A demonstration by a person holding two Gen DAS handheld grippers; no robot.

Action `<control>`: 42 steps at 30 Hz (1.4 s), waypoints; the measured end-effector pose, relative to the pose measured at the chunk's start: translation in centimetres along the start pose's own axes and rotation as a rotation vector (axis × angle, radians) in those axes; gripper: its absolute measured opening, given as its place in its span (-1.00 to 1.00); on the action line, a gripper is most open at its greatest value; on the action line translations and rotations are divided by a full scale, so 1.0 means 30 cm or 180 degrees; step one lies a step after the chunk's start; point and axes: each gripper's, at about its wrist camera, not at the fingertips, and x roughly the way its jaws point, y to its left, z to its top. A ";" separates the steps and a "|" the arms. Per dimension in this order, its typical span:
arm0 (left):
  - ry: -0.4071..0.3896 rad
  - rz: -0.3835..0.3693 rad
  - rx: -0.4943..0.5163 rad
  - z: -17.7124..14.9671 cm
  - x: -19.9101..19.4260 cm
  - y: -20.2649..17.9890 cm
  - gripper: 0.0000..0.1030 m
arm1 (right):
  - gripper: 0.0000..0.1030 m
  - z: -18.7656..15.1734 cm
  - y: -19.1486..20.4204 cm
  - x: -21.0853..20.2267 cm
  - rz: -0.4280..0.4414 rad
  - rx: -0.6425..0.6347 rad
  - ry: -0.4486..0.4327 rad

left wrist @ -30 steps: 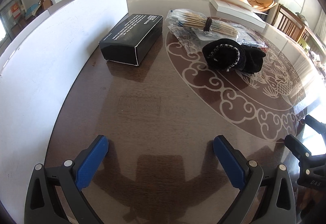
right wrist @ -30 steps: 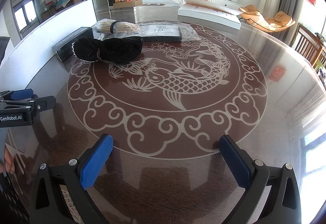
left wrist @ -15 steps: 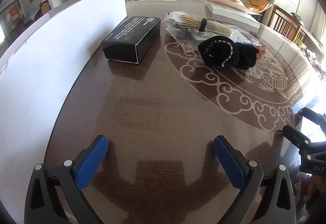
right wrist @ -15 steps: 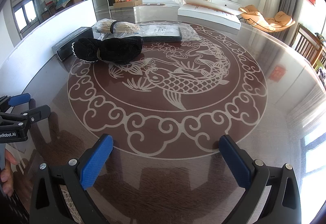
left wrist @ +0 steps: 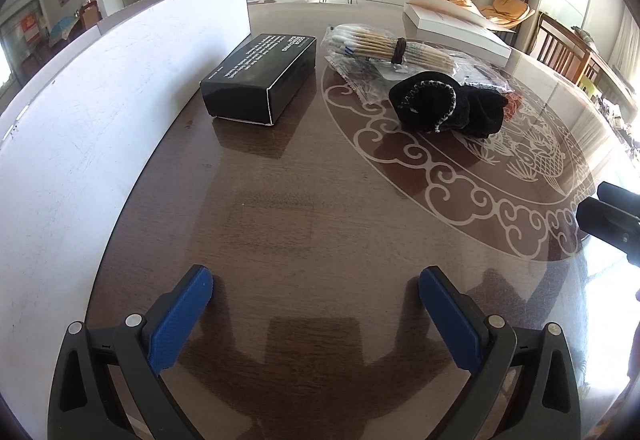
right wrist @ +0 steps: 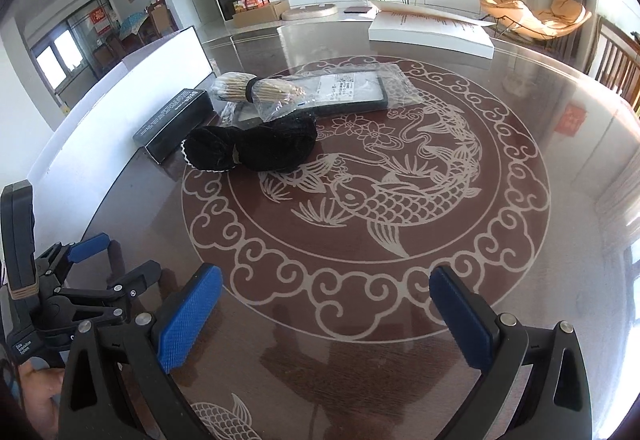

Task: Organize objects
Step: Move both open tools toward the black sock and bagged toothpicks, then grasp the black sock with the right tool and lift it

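Partly hidden items first: flat packet in clear plastic (right wrist: 344, 90), its near end covered by the stick bundle and the pouch; label print too small to read. Right gripper (left wrist: 612, 218) in the left view is cut off by the frame edge, only dark finger ends showing.

Black box (left wrist: 262, 78): oblong, lying flat on the brown table (left wrist: 280, 208) just beside the white board (left wrist: 100, 112); long axis runs away from the left camera, roughly parallel to the board. White lettering on top, not legible.

Bundle of wooden sticks (left wrist: 390, 48): bagged in clear plastic, bound by a dark band at mid-length, long axis crosswise to the box, one end near the box's far corner.

Black drawstring pouch (right wrist: 256, 150): lying on its side on the ring pattern, gathered mouth pointing toward the box, touching the stick bag.

Left gripper (left wrist: 316, 314): blue pads wide apart, nothing between, above bare table.

Right gripper in its own view (right wrist: 326, 314): pads likewise wide apart, holding nothing.

White flat carton (right wrist: 430, 34): far side of table, well apart from the rest.
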 end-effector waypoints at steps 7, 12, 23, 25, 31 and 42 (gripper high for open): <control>-0.0021 -0.0014 0.0036 -0.016 -0.011 -0.014 1.00 | 1.00 0.080 0.050 0.018 -0.0193 -0.1197 0.0079; -0.0046 -0.0011 0.0016 -0.020 -0.012 -0.014 1.00 | 1.00 0.167 0.101 0.074 -0.0162 -0.1787 0.0251; -0.0077 -0.0008 0.0010 -0.022 -0.016 -0.014 1.00 | 0.44 0.277 0.330 0.306 -0.0189 -0.2525 0.0512; -0.0076 -0.0009 0.0009 -0.022 -0.016 -0.014 1.00 | 0.12 0.298 0.315 0.340 -0.0024 -0.2218 0.0754; -0.0078 -0.0008 0.0008 -0.022 -0.016 -0.013 1.00 | -0.12 0.283 0.119 0.230 0.0780 -0.0558 0.1095; -0.0083 0.0002 0.0005 -0.024 -0.016 -0.019 1.00 | 0.60 0.061 -0.237 0.036 0.0654 0.0472 0.0737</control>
